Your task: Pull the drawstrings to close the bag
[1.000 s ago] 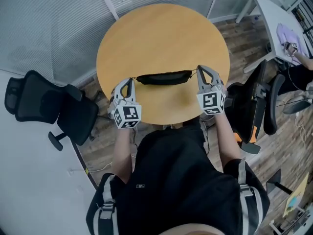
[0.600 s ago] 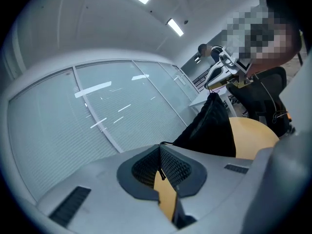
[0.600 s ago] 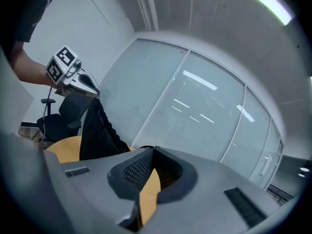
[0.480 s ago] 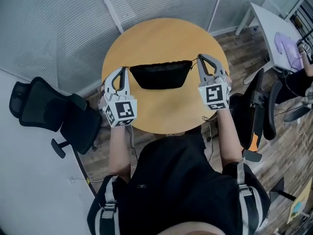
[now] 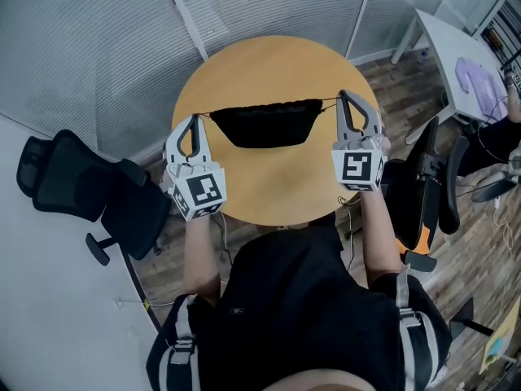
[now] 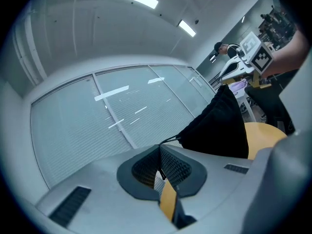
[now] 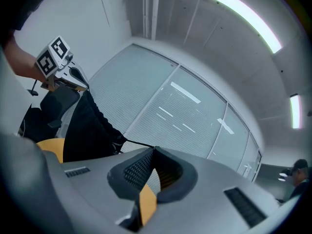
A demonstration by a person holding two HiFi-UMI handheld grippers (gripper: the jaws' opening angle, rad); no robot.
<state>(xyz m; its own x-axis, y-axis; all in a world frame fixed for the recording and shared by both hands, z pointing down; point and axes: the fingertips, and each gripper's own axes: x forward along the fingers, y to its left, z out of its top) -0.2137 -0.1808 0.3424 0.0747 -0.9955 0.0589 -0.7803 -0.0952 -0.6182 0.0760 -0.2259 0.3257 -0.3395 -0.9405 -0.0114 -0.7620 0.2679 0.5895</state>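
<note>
As claws (image 5: 194, 119) (image 5: 343, 96) pinch drawstrings (image 5: 326, 99), bag (image 5: 269, 125) hangs.

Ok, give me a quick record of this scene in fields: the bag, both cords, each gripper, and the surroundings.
bag: black bag, strung between the two grippers over the table
bag mouth: top edge puckered, spread wide
left drawstring: taut, runs into the left gripper's jaws
right drawstring: taut, runs into the right gripper's jaws
left gripper: shut on its cord
right gripper: shut on its cord
surface: round wooden table
nearby: black office chair on the person's left
</note>
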